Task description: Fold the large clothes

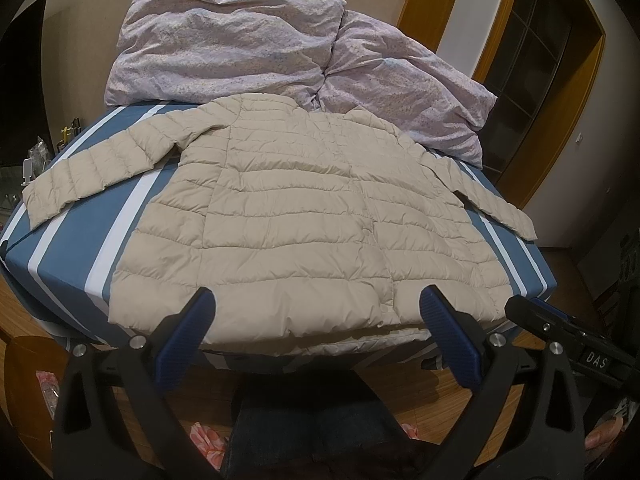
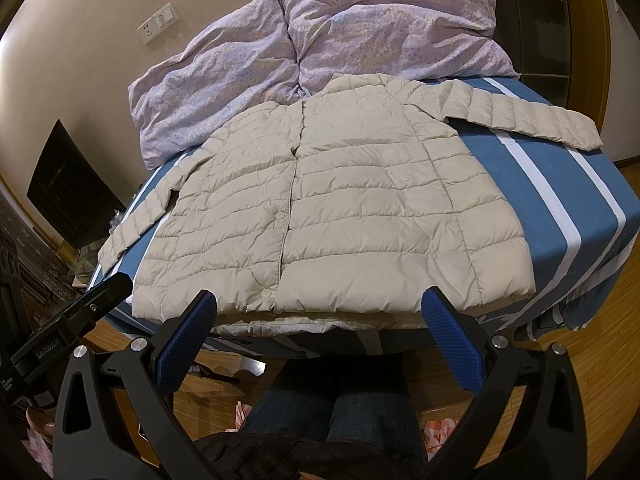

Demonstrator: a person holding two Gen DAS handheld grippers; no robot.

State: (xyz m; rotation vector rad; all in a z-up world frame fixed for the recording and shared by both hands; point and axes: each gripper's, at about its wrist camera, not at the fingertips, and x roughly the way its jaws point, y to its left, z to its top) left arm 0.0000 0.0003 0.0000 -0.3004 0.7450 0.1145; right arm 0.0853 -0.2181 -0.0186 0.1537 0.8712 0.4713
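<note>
The beige puffer jacket [image 1: 304, 216] lies spread flat, front up, across the middle of the frame on the blue striped bed [image 1: 68, 256], both sleeves splayed outward and the collar toward the lilac pillows [image 1: 224, 48] at the top. Nothing looks folded yet, so this seems the very start. The left gripper [image 1: 316, 312] and the right gripper [image 2: 318, 312] both hover at the hem near the bottom edge, jaws wide apart, holding nothing. Next, I'd guess, each must reach for a sleeve to bring it inward.
</note>
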